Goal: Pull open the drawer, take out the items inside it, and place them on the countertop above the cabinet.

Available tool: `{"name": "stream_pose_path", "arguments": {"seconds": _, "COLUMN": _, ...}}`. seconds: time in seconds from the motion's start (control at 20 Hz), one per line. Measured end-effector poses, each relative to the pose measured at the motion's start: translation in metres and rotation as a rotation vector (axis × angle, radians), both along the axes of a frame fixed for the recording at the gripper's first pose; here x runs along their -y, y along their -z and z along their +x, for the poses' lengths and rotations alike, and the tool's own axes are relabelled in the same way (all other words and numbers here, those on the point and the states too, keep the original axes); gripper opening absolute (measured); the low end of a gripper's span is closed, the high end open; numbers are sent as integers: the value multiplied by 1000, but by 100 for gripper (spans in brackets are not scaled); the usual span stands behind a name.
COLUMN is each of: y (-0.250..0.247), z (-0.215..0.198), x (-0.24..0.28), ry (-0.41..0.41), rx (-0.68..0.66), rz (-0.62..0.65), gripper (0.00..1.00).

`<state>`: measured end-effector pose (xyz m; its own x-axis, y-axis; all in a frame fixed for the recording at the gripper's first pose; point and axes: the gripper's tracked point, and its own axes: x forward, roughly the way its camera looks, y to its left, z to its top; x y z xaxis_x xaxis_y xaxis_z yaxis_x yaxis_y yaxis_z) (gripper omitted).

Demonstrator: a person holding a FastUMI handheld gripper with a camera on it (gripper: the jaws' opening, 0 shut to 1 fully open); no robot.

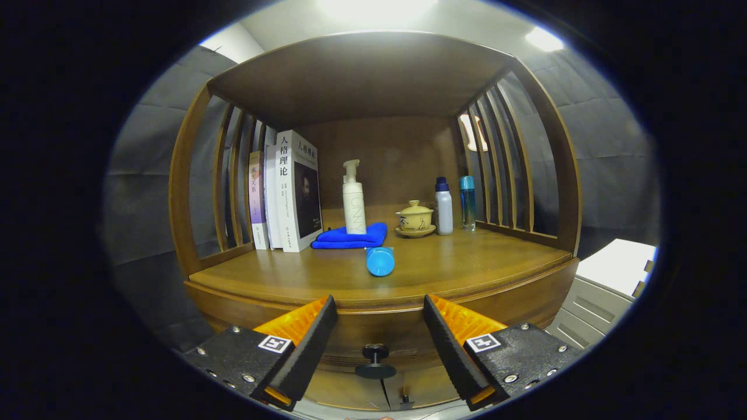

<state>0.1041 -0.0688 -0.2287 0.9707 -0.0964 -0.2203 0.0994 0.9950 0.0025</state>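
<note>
Woodwork of a cabinet (373, 76), with slatted sides and a roofed shelf, is seen ahead of the gripper (379, 303). Its countertop (467, 259) is spread with things: books (289, 189) are stood upright at the left, a folded blue cloth (350, 236) is laid beside them, and a white pump bottle (353, 201) is set upright on or just behind that cloth. A small lidded cup on a saucer (415, 219) is placed further right, followed by a white bottle with a blue cap (443, 205) and a blue-capped clear bottle (467, 201). A blue cylinder (380, 261) is laid on its side nearer the front edge. Below the countertop, the drawer (379, 332) is seen closed, its dark knob (375, 361) lying between and just beyond the fingers. The fingers are held wide apart, and nothing is gripped. A pale unit with drawers (607, 286) is seen to the right of the cabinet.
</note>
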Motion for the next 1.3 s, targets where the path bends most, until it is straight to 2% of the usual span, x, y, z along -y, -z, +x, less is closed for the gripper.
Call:
{"name": "stream_pose_path", "arguments": {"seconds": 0.15, "y": -39, "z": -17, "x": 10, "ry": -22, "rx": 26, "rz": -57, "gripper": 94}}
{"name": "stream_pose_path", "arguments": {"seconds": 0.35, "y": -110, "z": -51, "x": 13, "ry": -86, "rx": 19, "rz": -62, "gripper": 93}}
{"name": "stream_pose_path", "arguments": {"seconds": 0.5, "y": -174, "z": -64, "x": 20, "ry": -65, "rx": 70, "rz": -96, "gripper": 93}}
{"name": "stream_pose_path", "arguments": {"seconds": 0.7, "y": -232, "z": -79, "x": 13, "ry": -58, "rx": 125, "rz": -50, "gripper": 93}}
{"name": "stream_pose_path", "arguments": {"seconds": 0.9, "y": -244, "z": -93, "x": 18, "ry": -52, "rx": 153, "rz": -101, "gripper": 93}}
{"name": "stream_pose_path", "arguments": {"seconds": 1.1, "y": -233, "z": -95, "x": 9, "ry": -68, "rx": 131, "rz": -46, "gripper": 93}}
{"name": "stream_pose_path", "arguments": {"seconds": 1.3, "y": -217, "z": -88, "x": 27, "ry": -9, "rx": 90, "rz": -81, "gripper": 94}}
